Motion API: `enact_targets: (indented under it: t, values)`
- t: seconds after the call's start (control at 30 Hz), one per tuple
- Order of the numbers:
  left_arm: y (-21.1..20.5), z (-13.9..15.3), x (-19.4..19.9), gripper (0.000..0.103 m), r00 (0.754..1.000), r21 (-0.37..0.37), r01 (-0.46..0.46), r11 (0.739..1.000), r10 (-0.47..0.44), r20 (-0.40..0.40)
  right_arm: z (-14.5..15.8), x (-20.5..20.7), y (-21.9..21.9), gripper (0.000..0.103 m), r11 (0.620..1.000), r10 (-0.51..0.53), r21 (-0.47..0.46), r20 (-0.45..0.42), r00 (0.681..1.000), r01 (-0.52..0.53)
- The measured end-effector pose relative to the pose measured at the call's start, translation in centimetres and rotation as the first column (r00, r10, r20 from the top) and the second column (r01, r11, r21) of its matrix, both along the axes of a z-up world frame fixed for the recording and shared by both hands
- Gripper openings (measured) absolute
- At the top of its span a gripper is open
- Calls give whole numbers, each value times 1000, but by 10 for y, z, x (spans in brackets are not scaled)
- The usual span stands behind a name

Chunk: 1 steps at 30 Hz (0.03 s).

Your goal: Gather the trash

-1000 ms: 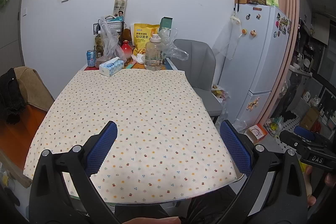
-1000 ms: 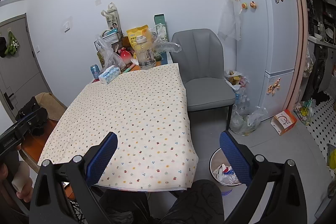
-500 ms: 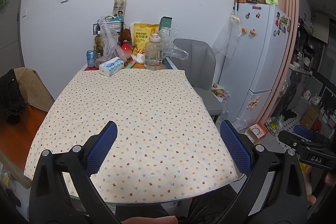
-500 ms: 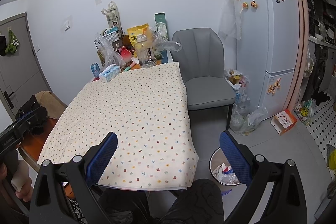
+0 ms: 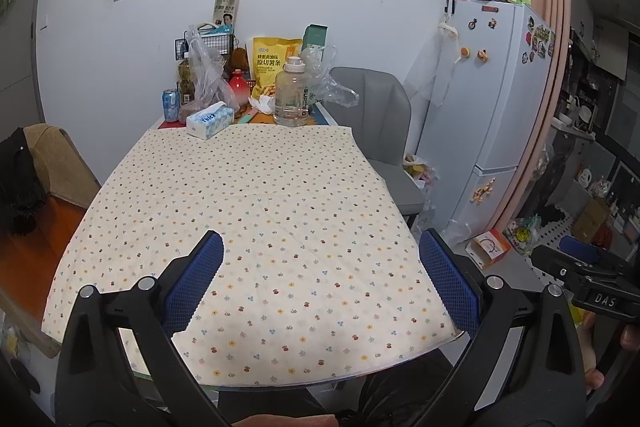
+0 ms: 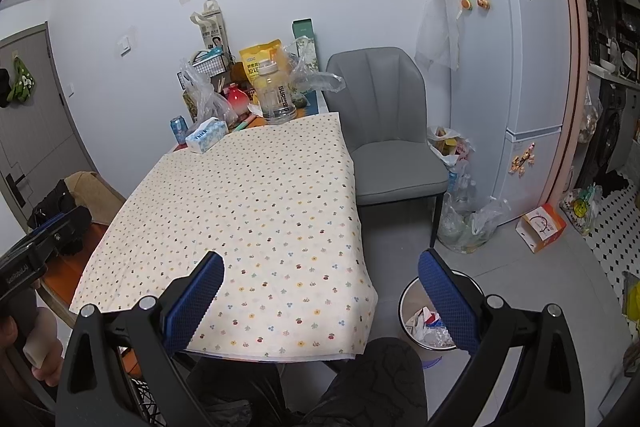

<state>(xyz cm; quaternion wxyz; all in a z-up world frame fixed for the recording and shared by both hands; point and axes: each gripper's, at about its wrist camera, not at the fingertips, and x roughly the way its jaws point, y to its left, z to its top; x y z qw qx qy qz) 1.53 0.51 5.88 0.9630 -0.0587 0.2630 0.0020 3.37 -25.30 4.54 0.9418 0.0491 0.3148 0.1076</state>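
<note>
A table with a dotted cream cloth (image 5: 256, 211) fills both views (image 6: 256, 203). My left gripper (image 5: 320, 279) is open and empty above the cloth's near edge. My right gripper (image 6: 320, 299) is open and empty, over the table's near right corner. A round white trash bin (image 6: 424, 323) with wrappers inside stands on the floor to the right of the table, partly behind my right finger. Crumpled white paper (image 5: 262, 103) lies among the items at the far end.
At the table's far end stand a tissue box (image 5: 210, 120), blue can (image 5: 171, 105), clear water jug (image 5: 291, 98), yellow snack bag (image 5: 274, 67) and plastic bags. A grey chair (image 6: 384, 131), bagged rubbish (image 6: 464, 215), a fridge (image 6: 516, 67) and an orange carton (image 6: 540, 227) stand right.
Both grippers have barely shifted; the views are almost the same. Both stay open and empty.
</note>
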Motion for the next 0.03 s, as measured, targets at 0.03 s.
enact_targets:
  t: [0.03]
  values:
    - [0, -2, 1, 97, 1000, -3, -1, 1000, 1, -3, -1, 1, 1, 95, 1000, 2, -2, -4, 1000, -2]
